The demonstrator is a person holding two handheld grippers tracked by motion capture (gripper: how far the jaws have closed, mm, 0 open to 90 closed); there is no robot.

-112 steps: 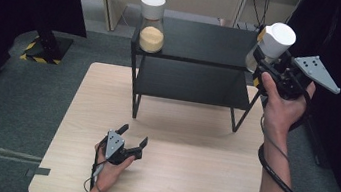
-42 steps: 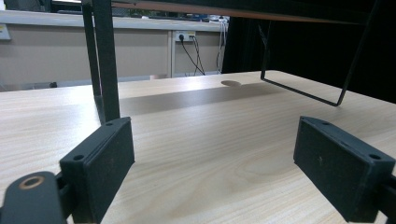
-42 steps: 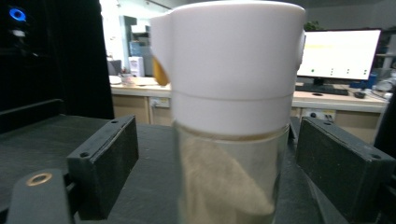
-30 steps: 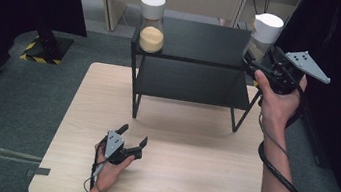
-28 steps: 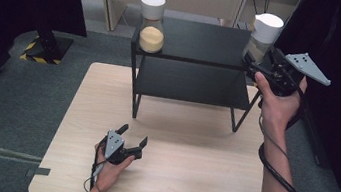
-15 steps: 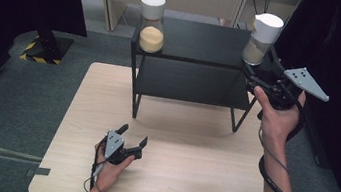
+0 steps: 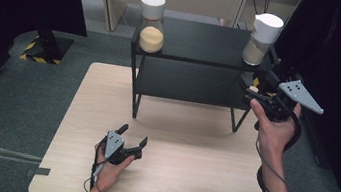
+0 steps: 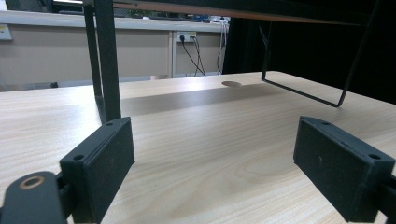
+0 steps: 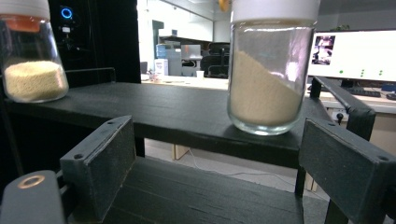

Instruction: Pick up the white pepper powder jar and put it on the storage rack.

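Since the earlier frames, the right gripper [image 7: 255, 90] has let go of the right jar [image 7: 263, 38] and has come back and down from it; the jar now stands by itself at the upper right of the high view, on the right end of the top board of the black shelf [image 7: 201, 42]. The right gripper is at the right of the frame, just in front of the shelf edge, with its jaws apart and nothing between them. In the right gripper view the right jar [image 9: 268, 65] rises just beyond the open jaws, a little right of centre, and it touches neither jaw. The left jar [image 7: 151, 22] stands at the upper centre-left of the high view, on the left end of the same board, well apart from the first. The left gripper [image 7: 131, 138] rests on the table [image 7: 197, 180] at the lower centre-left, also open and empty. Both jars look like clear glass with a white lid and pale grain inside, so I judge them rather heavy, stiff, smooth and breakable. The glass can slip between flat pads, and the grain can shift if the jar tilts. I think the best hold is around the glass body below the lid, jaws level and the jar upright, because the lid may come loose.
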